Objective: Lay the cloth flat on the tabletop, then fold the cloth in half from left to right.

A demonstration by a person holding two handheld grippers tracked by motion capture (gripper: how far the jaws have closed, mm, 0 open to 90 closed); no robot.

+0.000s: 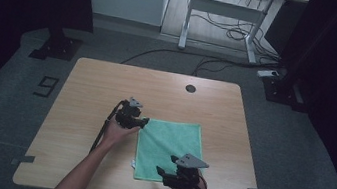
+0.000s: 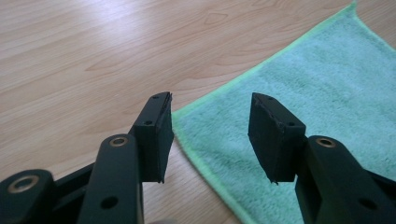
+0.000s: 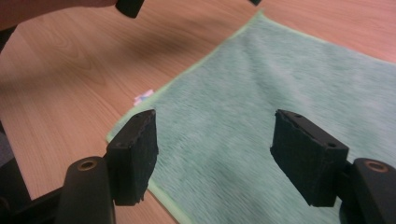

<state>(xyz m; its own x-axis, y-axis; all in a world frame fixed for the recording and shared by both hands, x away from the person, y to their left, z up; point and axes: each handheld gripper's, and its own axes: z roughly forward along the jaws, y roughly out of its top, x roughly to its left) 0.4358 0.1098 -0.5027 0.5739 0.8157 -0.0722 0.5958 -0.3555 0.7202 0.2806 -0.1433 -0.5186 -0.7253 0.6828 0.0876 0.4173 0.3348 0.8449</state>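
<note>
Cloth (image 1: 168, 150) lies flat on table (image 1: 96, 89) (white tag (image 3: 143, 96) at edge)

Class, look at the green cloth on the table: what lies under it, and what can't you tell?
The green cloth lies flat on the wooden table, whose bare top shows around its edges. A small white tag pokes out at one edge. Whether anything thin lies beneath is hidden by the cloth itself.

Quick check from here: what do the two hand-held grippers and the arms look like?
Both are black. The left hand-held gripper and right hand-held gripper each carry a grey three-cornered plate on top and trail a black cable. Each has two flat black pads with brass-coloured pivot rings. The forearms are bare, without sleeves.
</note>
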